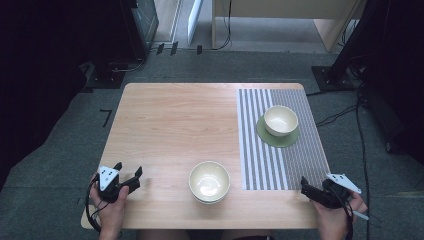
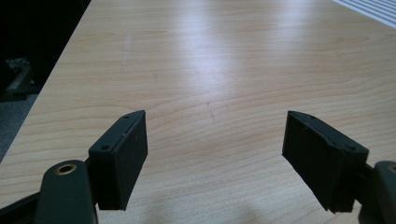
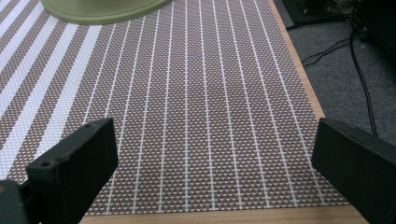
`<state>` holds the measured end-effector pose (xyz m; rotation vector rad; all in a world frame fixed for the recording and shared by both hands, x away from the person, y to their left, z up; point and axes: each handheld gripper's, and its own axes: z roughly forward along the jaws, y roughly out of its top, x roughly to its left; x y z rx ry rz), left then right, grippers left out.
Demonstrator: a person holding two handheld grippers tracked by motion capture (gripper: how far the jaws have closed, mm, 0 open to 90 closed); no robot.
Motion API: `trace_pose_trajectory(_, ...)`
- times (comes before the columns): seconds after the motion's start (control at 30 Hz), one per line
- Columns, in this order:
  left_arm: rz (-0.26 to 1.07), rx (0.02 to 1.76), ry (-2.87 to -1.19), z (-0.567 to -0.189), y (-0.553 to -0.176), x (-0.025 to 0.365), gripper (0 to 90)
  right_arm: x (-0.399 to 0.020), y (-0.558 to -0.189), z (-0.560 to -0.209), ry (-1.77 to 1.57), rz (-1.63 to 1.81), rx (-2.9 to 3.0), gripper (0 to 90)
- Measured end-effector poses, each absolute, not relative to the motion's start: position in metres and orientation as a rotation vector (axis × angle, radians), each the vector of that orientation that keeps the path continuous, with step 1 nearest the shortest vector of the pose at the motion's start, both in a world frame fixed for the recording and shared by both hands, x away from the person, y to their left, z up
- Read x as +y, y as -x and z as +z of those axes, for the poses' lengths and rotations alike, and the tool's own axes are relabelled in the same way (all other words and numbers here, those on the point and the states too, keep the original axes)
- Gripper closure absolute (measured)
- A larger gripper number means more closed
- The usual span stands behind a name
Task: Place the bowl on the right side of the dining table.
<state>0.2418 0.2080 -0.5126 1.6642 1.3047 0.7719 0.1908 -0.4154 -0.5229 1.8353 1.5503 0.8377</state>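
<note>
Your wooden table (image 1: pixel 170 120) carries a striped placemat (image 1: pixel 295 165) at three o'clock. One cream bowl (image 1: pixel 209 182) sits at six o'clock; another (image 1: pixel 280 120) rests on a green coaster (image 1: pixel 265 133). Your left gripper (image 1: pixel 131 175) and right gripper (image 1: pixel 306 186) gape wide, holding nothing.

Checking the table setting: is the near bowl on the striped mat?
No, the near bowl sits on bare wood, left of the mat.

Grey carpet floor (image 1: pixel 60 165), black cables (image 1: pixel 345 114), pale wooden furniture (image 1: pixel 280 15) behind.
</note>
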Motion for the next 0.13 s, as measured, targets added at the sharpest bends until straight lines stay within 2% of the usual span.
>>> trace_pose_trajectory(0.13,0.775,1.303,-1.665,-0.5126,-0.242,0.2077,21.7,-0.4134,-0.1905,-0.5228,-1.818,0.823,1.559,0.8)
